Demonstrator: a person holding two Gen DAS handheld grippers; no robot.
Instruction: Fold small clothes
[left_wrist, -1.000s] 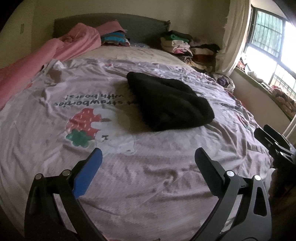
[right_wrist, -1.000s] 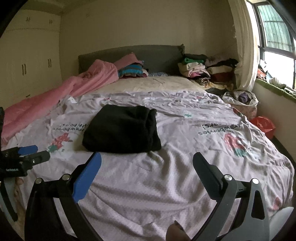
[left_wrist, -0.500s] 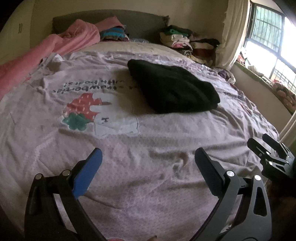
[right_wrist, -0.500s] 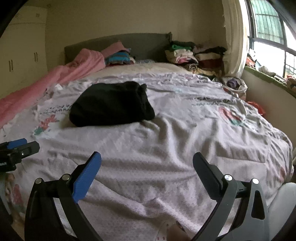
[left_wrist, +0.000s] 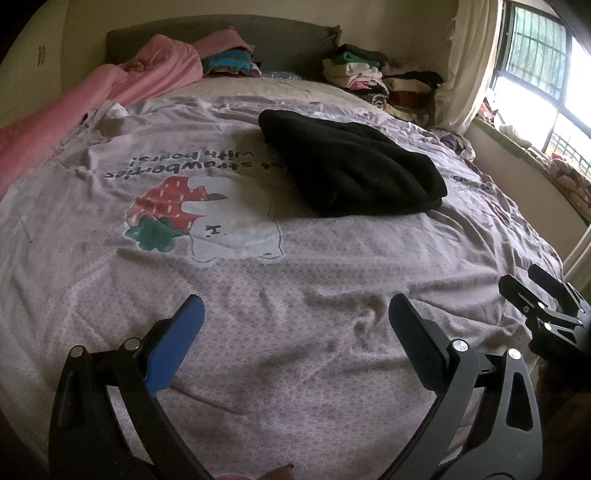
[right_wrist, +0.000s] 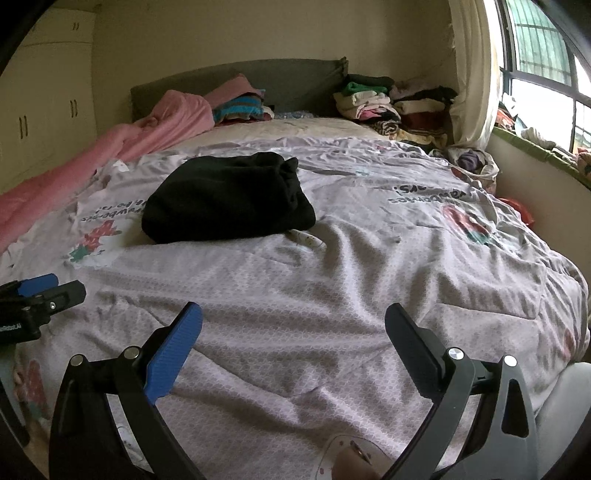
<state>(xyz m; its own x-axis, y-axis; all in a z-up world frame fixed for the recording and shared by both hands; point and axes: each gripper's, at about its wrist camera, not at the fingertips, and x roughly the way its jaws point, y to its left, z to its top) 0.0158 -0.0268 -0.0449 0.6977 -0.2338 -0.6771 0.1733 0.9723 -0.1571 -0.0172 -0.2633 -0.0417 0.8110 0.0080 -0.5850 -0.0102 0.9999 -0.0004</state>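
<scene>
Holding both grippers low over the near edge of the bed (left_wrist: 258, 369), I have pulled them back from the black garment (left_wrist: 351, 166) in the last second: it lies farther from my fingers now than before, and it did not move. It rests folded in a compact bundle on the printed sheet (right_wrist: 332, 295), in the middle of the bed, touched by nothing. The fingers of my left gripper (left_wrist: 295, 328) are wide apart and hold nothing. The fingers of my right gripper (right_wrist: 293, 332) are wide apart too, also with nothing between them. I judge this piece is finished, and the next step is probably to fetch another small garment, perhaps from the pile (right_wrist: 388, 103) by the headboard.
</scene>
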